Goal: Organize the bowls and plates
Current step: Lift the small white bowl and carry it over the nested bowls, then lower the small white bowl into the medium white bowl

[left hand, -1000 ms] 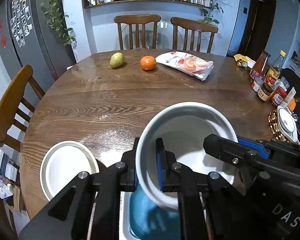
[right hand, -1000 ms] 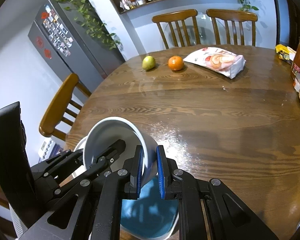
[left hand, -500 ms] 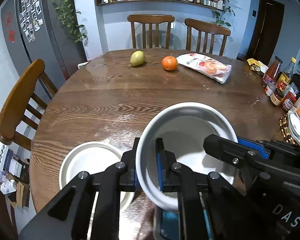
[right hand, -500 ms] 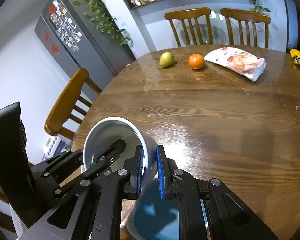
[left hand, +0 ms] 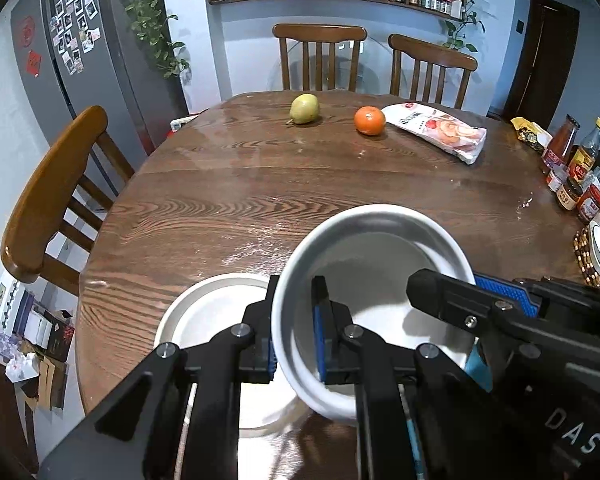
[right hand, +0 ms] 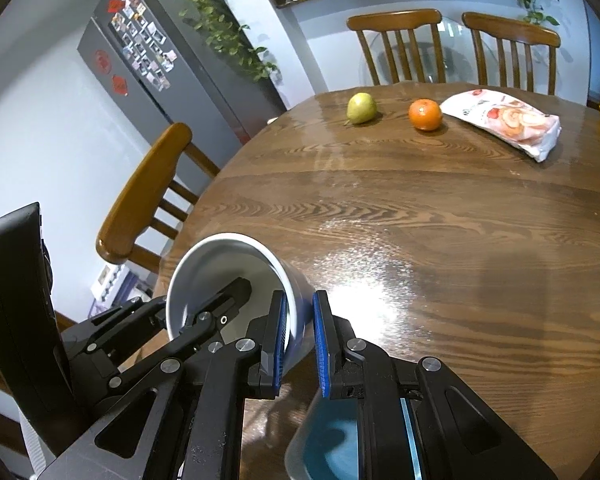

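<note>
- While both hands carry it together, the deep white ceramic bowl with a blue outside is tilted, its mouth turned toward the far side of the bench, clear of the wood.
- The left gripper is clenched on the bowl's near-left rim, one blue pad inside, one outside.
- The right gripper is clamped on the opposite rim, one pad inside the wall and one on the blue outside; in the left wrist view it reaches in from the right edge.
- Just below and left of the bowl, a shallow white round plate lies flat near the bench's front edge, partly hidden by the left gripper's fingers.
- A blue-lined dish shows under the right gripper, blurred; what kind I cannot tell.
- The round dark wooden bench spreads out beyond.
- On its far side: a green pear, an orange, and a white snack bag touching nothing else.
- Sauce bottles and jars crowd the right edge.
- A wooden chair stands at the left.
</note>
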A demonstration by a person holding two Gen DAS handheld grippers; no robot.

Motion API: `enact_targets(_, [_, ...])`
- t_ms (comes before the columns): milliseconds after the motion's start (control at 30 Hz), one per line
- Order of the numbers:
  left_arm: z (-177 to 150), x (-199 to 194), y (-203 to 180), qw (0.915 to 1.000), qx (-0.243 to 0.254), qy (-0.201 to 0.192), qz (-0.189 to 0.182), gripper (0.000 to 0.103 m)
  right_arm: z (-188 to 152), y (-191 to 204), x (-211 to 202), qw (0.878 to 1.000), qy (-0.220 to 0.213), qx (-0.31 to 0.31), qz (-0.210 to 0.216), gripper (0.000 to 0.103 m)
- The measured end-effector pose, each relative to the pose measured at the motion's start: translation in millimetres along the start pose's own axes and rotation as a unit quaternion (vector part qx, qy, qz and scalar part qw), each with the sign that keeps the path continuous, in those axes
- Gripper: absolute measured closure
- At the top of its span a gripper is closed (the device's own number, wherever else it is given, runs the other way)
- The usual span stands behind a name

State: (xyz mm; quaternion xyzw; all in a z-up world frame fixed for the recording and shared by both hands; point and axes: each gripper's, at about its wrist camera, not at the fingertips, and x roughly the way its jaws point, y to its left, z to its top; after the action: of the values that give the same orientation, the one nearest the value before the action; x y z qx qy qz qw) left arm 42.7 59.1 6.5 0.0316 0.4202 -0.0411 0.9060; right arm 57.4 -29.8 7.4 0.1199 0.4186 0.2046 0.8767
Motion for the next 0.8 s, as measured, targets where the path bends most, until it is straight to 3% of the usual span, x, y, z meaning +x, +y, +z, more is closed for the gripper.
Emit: enact_targets(800, [-22, 24, 69, 0.9975, -0.044, 0.051, 0.019, 0.092, -5, 47, 64, 0.998, 0.056, -0.024, 0.026, 0.088])
